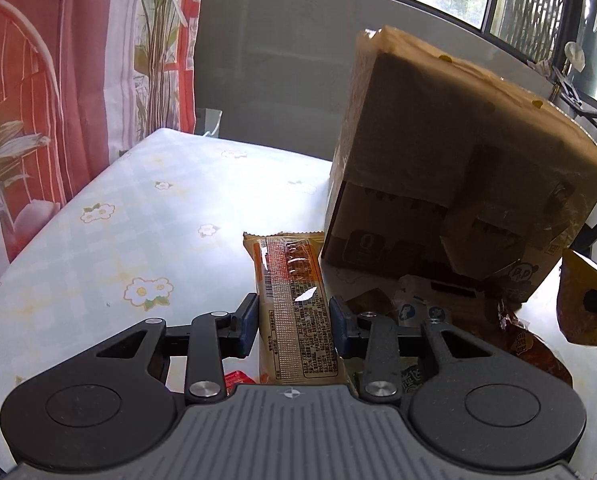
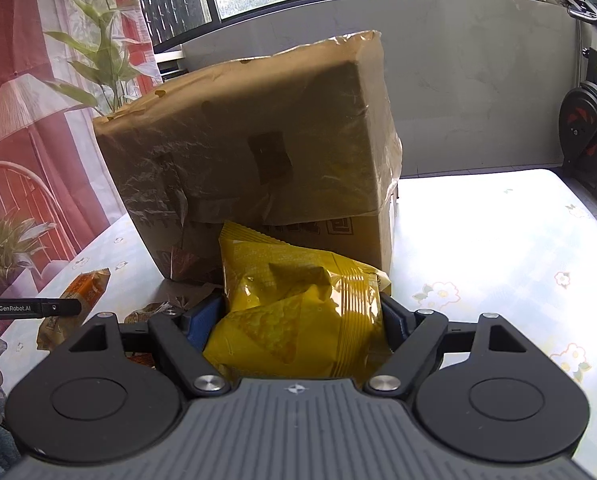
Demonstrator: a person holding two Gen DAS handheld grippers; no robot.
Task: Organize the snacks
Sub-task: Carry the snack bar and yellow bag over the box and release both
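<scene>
Snack bar (image 1: 294, 308): long orange wrapper, printed text, gripped lengthwise by left gripper (image 1: 294, 322).

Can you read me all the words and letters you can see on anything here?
"GenRobot.AI": on the side of the left gripper.
Orange snack bar: tiny print, too small to read.
Cardboard box: dark printed signs low down, too blurred to read.
Yellow chip bag: no readable words.
</scene>
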